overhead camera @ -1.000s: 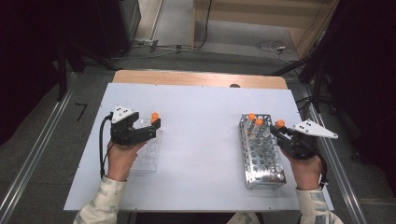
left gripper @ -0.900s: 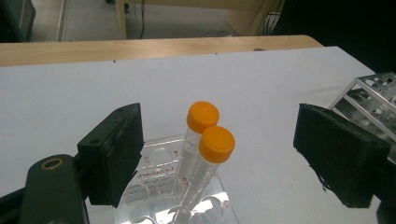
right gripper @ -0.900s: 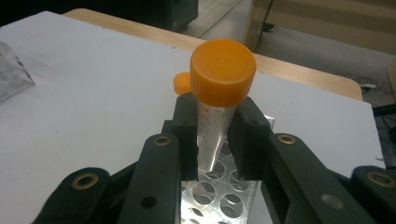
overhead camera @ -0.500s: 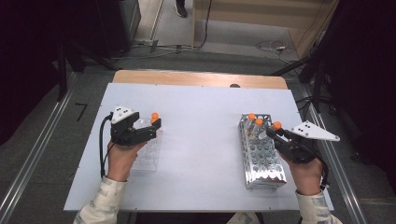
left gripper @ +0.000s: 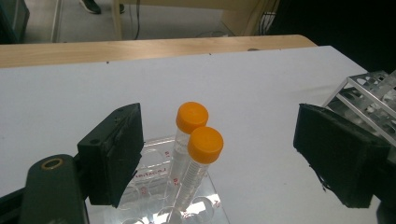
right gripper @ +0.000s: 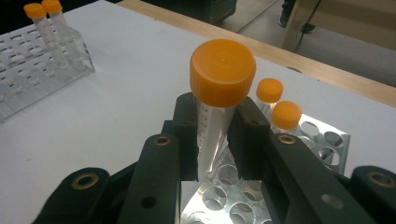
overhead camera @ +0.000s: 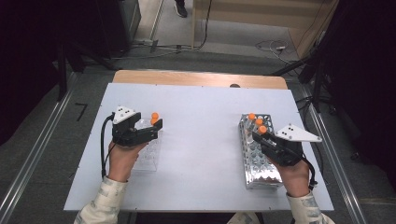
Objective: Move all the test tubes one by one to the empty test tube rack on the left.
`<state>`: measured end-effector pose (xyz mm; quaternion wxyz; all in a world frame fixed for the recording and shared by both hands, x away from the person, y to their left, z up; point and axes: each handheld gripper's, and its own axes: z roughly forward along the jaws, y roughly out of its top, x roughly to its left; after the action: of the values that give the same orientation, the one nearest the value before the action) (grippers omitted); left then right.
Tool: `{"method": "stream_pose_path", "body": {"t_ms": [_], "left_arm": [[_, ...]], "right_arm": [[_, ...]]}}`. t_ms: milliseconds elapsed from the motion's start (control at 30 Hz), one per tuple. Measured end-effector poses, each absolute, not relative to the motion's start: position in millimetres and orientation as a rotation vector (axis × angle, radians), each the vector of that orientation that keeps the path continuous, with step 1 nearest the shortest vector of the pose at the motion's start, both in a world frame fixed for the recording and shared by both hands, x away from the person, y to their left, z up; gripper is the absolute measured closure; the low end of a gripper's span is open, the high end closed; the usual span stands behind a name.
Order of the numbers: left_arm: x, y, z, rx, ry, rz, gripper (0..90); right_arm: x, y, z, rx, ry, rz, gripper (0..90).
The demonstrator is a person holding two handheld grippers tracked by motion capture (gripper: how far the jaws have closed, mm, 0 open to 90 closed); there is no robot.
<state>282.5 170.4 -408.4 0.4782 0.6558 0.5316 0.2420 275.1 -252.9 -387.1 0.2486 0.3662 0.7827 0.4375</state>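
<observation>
Right gripper (right gripper: 218,140) pinches an orange-capped tube (right gripper: 219,102) just below the cap, long axis near upright, cap up, above the metal rack (overhead camera: 257,158) at the table's right. Two more capped tubes (right gripper: 278,105) stand in that rack. Left gripper (left gripper: 219,154) spread wide around two upright tubes (left gripper: 194,154) in the clear rack (overhead camera: 148,156).

left gripper (overhead camera: 156,125): black, grey plate, black cable | right gripper (overhead camera: 257,136): black, brass screws | sleeves (overhead camera: 103,203): pale patterned
</observation>
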Motion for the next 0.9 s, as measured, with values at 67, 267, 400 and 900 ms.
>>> {"method": "stream_pose_path", "body": {"t_ms": [67,267,400,900], "left_arm": [[283,170,-409,1.602,1.298,0.59,16.3],[282,169,-408,1.605,1.295,0.588,16.4],[281,167,-408,1.612,1.285,0.591,16.4],[280,157,-408,1.632,1.26,0.583,16.4]], "right_arm": [[275,-250,-388,1.0,2.14,1.192,71.1],[275,-240,-393,0.983,2.172,1.195,71.1],[275,-233,-397,0.972,2.198,1.191,71.1],[277,-204,-412,0.911,2.281,1.169,71.0]]}}
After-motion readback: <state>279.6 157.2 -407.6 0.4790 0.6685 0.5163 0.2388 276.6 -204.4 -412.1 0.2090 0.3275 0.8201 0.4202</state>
